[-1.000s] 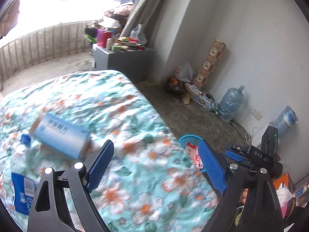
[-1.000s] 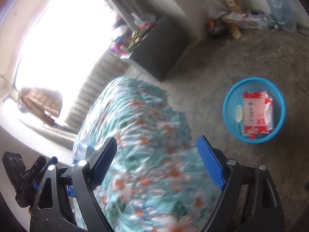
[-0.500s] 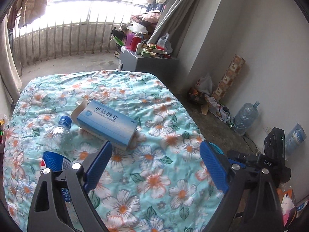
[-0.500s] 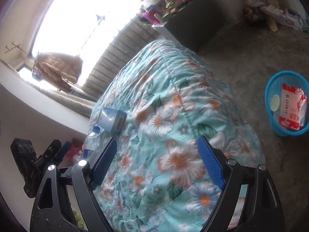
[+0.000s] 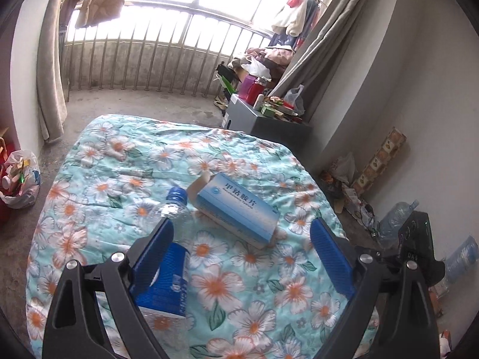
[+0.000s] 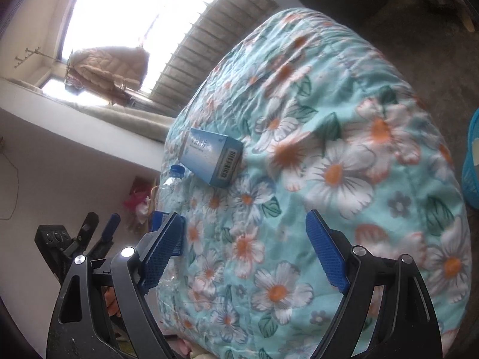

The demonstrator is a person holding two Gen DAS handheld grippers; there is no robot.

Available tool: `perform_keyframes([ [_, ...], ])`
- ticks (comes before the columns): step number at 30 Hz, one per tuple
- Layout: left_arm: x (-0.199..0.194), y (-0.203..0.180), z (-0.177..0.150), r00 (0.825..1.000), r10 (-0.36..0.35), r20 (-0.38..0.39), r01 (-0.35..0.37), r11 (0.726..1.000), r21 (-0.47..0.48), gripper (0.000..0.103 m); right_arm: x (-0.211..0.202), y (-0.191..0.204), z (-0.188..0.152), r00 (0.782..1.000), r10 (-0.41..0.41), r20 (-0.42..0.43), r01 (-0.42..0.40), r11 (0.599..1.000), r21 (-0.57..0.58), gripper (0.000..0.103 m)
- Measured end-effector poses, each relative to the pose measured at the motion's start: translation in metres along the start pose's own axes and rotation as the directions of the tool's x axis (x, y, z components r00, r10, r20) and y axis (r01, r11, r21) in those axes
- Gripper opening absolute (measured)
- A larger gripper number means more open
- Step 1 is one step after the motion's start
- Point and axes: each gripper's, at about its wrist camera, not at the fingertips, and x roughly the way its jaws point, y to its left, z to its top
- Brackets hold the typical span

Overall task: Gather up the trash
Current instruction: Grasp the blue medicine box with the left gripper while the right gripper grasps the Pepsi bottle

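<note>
**A:** Left wrist view: left tool (image 5: 241, 249) was spread wide, nothing between the pads. It hung over a bed with a floral quilt (image 5: 167, 155).

**B:** Trash?

**A:** Two items on the quilt. A blue-and-white carton (image 5: 236, 208) lay flat near the middle, one end flap open. A clear plastic bottle (image 5: 172, 230) with a blue cap and blue label lay just beside the carton's left end. The lower part of the bottle sat behind the left finger (image 5: 152, 251), not clamped.

**B:** Right side?

**A:** Right tool (image 6: 244, 249) was also wide open and empty, over the near edge of the quilt. From there the carton (image 6: 211, 157) showed its barcode end, bottle (image 6: 170, 185) just beside it at the bed's far edge. The left tool's body was visible low on the left of that view.

**B:** Bin?

**A:** Only a sliver of a blue basket (image 6: 471, 161) on the floor, at the right edge of the right wrist view, well apart from both items. Couldn't tell its contents.

**B:** Surroundings?

**A:** Grey cabinet (image 5: 263, 122) with clutter beyond the bed, curtain (image 5: 51, 59) on the left, railing at the window.
</note>
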Motion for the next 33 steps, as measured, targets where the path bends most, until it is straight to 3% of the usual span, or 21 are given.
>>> perform_keyframes([
  [4, -0.003, 0.022, -0.011, 0.999, 0.040, -0.021, -0.040, 0.999, 0.017, 0.090, 0.029, 0.034, 0.022, 0.997, -0.082, -0.013, 0.079, 0.987, -0.142, 0.081],
  [6, -0.001, 0.031, -0.019, 0.998, 0.039, -0.056, -0.038, 0.999, 0.020, 0.090, 0.047, 0.057, 0.033, 0.990, -0.141, -0.019, 0.132, 0.958, -0.253, 0.082],
  [9, 0.002, 0.044, -0.030, 0.995, 0.046, -0.088, -0.045, 0.999, 0.010, 0.090, 0.079, 0.091, 0.042, 0.976, -0.217, -0.026, 0.186, 0.889, -0.419, 0.086],
  [14, 0.019, 0.059, -0.042, 0.985, 0.046, -0.164, -0.049, 0.999, -0.018, 0.090, 0.140, 0.128, 0.050, 0.936, -0.351, -0.028, 0.257, 0.736, -0.627, 0.088],
  [16, 0.029, 0.060, -0.045, 0.981, 0.050, -0.186, -0.053, 0.999, -0.011, 0.090, 0.160, 0.131, 0.051, 0.924, -0.376, -0.065, 0.240, 0.705, -0.667, 0.088],
  [19, 0.044, 0.065, -0.046, 0.977, 0.041, -0.211, -0.050, 0.998, -0.039, 0.090, 0.183, 0.124, 0.054, 0.902, -0.417, -0.111, 0.236, 0.692, -0.682, 0.088],
  [22, 0.055, 0.071, -0.044, 0.973, 0.028, -0.228, -0.049, 0.995, -0.084, 0.090, 0.196, 0.116, 0.055, 0.877, -0.460, -0.139, 0.255, 0.691, -0.677, 0.088],
  [25, 0.056, 0.071, -0.042, 0.974, -0.008, -0.225, -0.018, 0.993, -0.114, 0.090, 0.187, 0.117, 0.057, 0.885, -0.447, -0.131, 0.268, 0.720, -0.640, 0.088],
  [30, 0.045, 0.067, -0.045, 0.976, -0.089, -0.201, 0.066, 0.990, -0.122, 0.090, 0.145, 0.137, 0.055, 0.947, -0.315, -0.063, 0.234, 0.813, -0.533, 0.088],
  [33, 0.037, 0.062, -0.050, 0.973, -0.131, -0.188, 0.109, 0.986, -0.123, 0.090, 0.137, 0.153, 0.044, 0.973, -0.169, -0.155, 0.075, 0.874, -0.479, 0.088],
])
